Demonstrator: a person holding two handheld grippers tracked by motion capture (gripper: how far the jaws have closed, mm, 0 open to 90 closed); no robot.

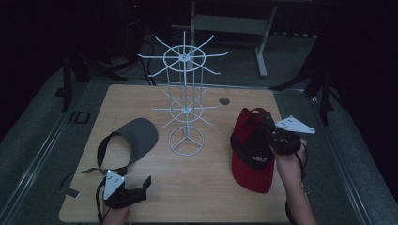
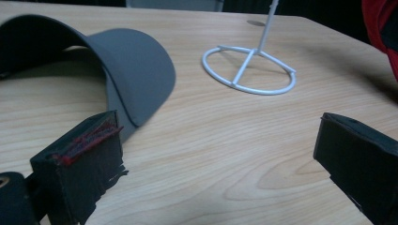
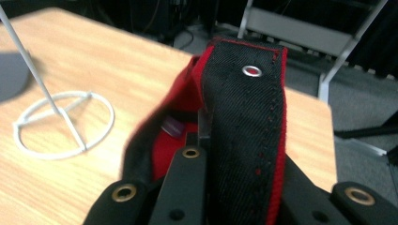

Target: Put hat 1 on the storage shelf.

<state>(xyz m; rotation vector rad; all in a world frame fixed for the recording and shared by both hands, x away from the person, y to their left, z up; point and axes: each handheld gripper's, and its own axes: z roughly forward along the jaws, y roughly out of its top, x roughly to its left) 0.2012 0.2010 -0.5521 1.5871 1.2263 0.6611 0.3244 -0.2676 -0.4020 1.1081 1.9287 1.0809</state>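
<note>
Right gripper [image 1: 270, 136] at right side of table [image 1: 206, 197], raised off the surface, jaws clamped tight on black strap of red cap [image 1: 251, 157]. Cap hanging from that grip, brim toward near edge, lower part at or just above the tabletop; contact not clear. In right gripper view, strap [image 3: 246, 122] pinched between the two jaws, red-stitched edge and metal eyelet visible.

Left gripper [image 1: 129, 194] at near-left corner, low over the wood, jaws spread wide, nothing between them. Grey visor [image 1: 133, 138] flat on table just beyond it, apart from the jaws.

White wire rack [image 1: 185, 112] upright at centre, ring base on table, between visor and cap.
</note>
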